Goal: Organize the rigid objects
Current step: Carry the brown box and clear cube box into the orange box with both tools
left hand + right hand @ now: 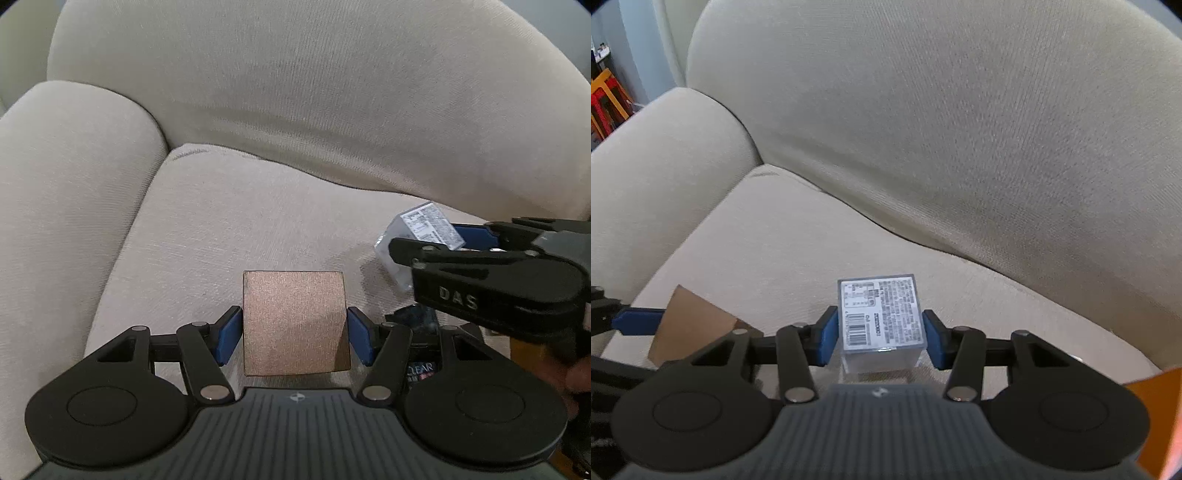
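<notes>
My left gripper (294, 334) is shut on a copper-brown box (293, 323), its blue pads pressed on both sides, above the beige sofa seat (221, 229). My right gripper (880, 334) is shut on a clear plastic box with a white barcode label (881, 317), also above the seat. In the left wrist view the right gripper (443, 240) comes in from the right holding the clear box (417, 236). In the right wrist view the brown box (690, 325) and a left gripper pad (637, 319) show at the lower left.
The sofa backrest (960, 129) rises behind and an armrest (66, 184) stands at the left. A dark package with "CLEAR" lettering (421, 354) lies under the left gripper's right side. An orange surface (1160, 413) shows at the lower right. Red and orange stools (605, 99) stand far left.
</notes>
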The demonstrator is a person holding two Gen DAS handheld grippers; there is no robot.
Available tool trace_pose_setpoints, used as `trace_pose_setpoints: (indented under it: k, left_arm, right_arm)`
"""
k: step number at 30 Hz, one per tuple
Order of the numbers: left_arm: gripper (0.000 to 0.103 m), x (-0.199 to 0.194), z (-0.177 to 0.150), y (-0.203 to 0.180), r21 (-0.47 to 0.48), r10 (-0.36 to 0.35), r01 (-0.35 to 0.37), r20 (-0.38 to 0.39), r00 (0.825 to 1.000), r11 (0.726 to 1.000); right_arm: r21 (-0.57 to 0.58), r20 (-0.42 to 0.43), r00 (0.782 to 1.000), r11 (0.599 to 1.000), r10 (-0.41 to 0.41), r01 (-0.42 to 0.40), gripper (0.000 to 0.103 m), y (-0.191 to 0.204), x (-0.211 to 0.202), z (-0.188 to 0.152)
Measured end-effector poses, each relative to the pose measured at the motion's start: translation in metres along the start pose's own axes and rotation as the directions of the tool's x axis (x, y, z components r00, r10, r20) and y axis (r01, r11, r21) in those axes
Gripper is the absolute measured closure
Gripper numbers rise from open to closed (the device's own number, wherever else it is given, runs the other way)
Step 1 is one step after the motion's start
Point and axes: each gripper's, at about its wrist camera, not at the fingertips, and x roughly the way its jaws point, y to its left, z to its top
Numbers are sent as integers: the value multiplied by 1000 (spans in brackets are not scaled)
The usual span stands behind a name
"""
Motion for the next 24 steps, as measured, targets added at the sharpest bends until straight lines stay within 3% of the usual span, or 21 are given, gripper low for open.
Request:
trace_pose_setpoints:
  k: [8, 15, 20, 24]
  left_arm:
    - [34, -57, -6, -20, 43, -20, 17, 77, 997, 999]
    - [34, -117, -17, -64, 140, -125, 104, 153, 980, 985]
    - [34, -140, -27, -112, 275, -219, 171, 152, 964, 946]
    - [34, -140, -39, -160, 414, -282, 212, 115, 953, 885]
  right_arm:
    - [57, 121, 993, 998, 2, -9, 54, -4, -86, -14]
    - [154, 220, 975, 988, -41, 7, 54, -29, -181, -50]
    - [226, 226, 967, 972, -119, 66, 54, -56, -223, -90]
    - [257, 186, 966, 958, -180, 129, 54, -89, -246, -133]
